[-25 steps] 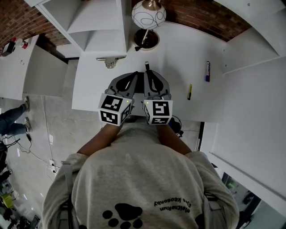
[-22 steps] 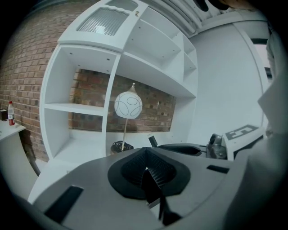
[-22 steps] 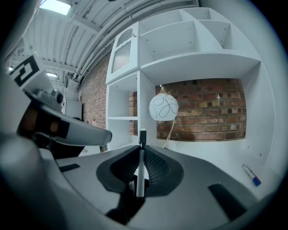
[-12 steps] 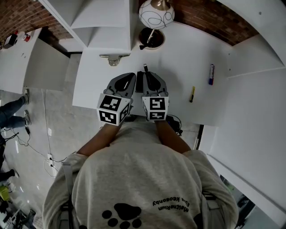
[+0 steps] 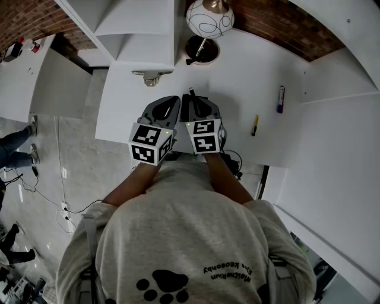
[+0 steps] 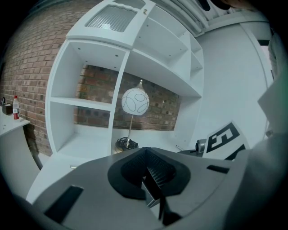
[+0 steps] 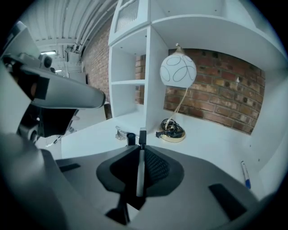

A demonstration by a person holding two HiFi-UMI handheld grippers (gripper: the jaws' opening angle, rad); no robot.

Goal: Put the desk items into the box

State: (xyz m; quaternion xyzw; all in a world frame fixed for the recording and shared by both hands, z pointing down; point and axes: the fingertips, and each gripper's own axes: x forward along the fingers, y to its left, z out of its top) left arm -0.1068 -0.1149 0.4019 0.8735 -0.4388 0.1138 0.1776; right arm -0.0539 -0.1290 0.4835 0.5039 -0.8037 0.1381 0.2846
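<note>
My R gripper point(image 7: 140, 150) is clamped on a thin flat grey stick w/ a dark tip point(image 7: 141, 134). The stick sits edge-on between the pads and pokes out past the jaw tips, held over the near part of the white desk point(image 5: 237, 77), approx. mid-width. My L gripper point(image 6: 146, 152) is just left of it, side by side, jaws closed together w/ nothing sticking out of them. Other items lie loose on the desk: a silver metal clip point(image 5: 153, 76) a bit farther and left of the grippers, at the foot of the shelf unit; a yellow-and-black pen point(image 5: 255, 124) to the right, near the front edge; and a blue-and-white marker point(image 5: 281, 98) farther right, close to the white side wall. At the far edge stands a lamp w/ a white globe shade marked w/ black loops point(image 5: 209, 16), on a round gold base w/ coiled black cord. Far left is the white open shelf unit point(image 5: 136, 29), w/ a red brick wall point(image 7: 216, 94) behind.
</note>
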